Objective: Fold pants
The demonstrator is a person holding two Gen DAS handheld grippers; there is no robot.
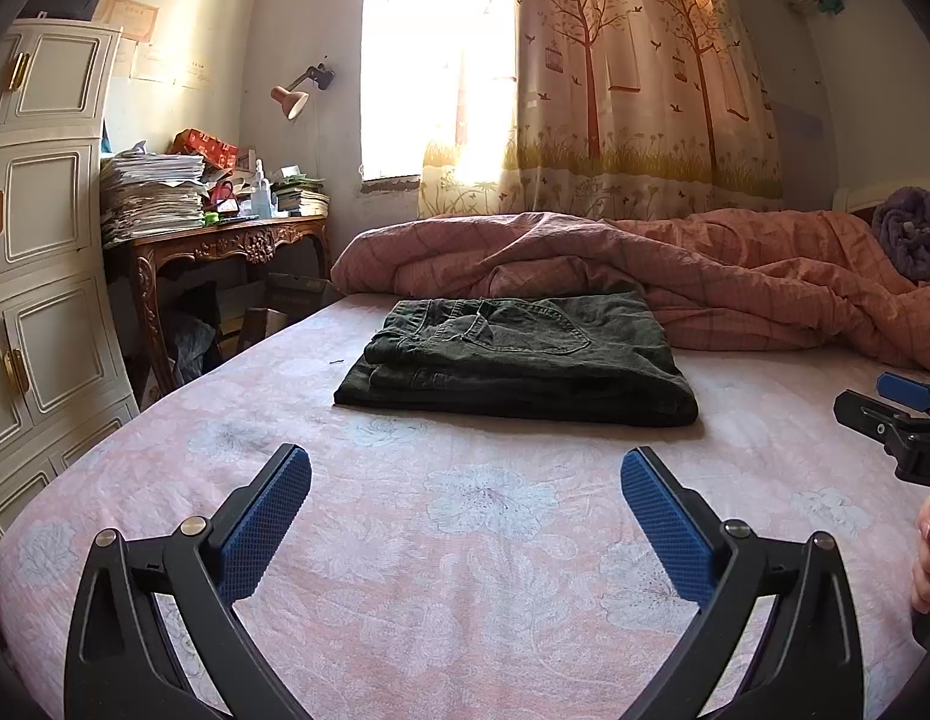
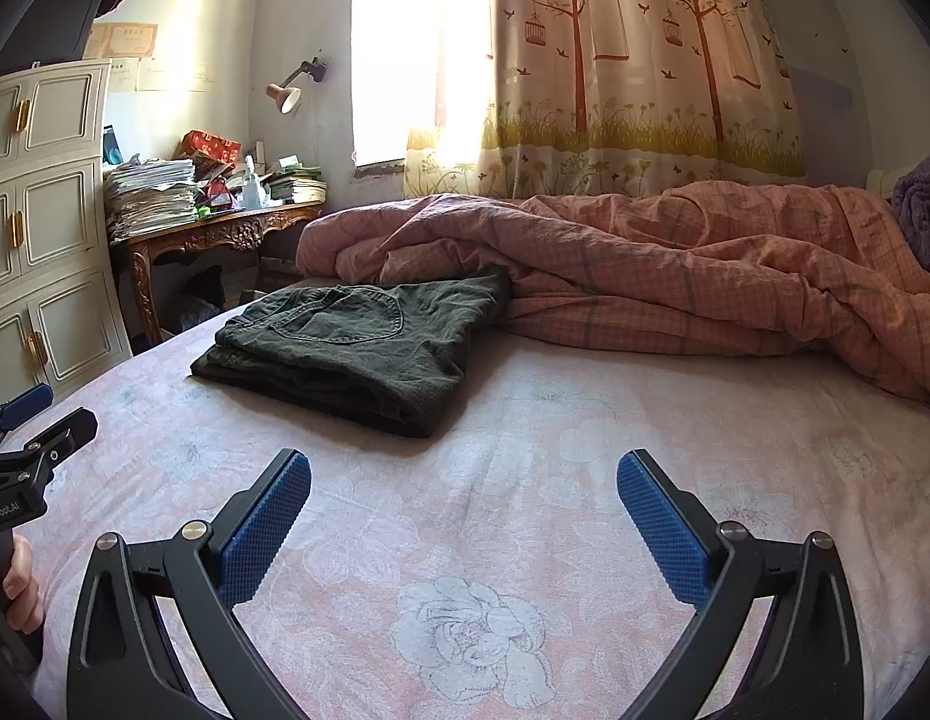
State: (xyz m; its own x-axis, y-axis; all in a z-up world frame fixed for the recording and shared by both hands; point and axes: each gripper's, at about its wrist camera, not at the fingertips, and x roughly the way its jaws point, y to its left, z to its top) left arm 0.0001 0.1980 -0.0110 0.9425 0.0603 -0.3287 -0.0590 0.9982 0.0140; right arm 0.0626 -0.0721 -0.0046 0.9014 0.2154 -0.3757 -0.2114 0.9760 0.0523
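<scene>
Dark green pants (image 1: 519, 360) sit folded in a neat stack on the pink floral bedsheet (image 1: 465, 540), just in front of the plaid duvet (image 1: 675, 276). Left gripper (image 1: 465, 516) and right gripper (image 2: 464, 519) both hang wide open, empty, well short of the stack. Looks basically done; I'd only square the edges gently.

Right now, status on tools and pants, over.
Left tool open, empty. Right tool open, empty. Pants folded in a stack on bedsheet, far edge against quilt. Nothing in the way.
</scene>
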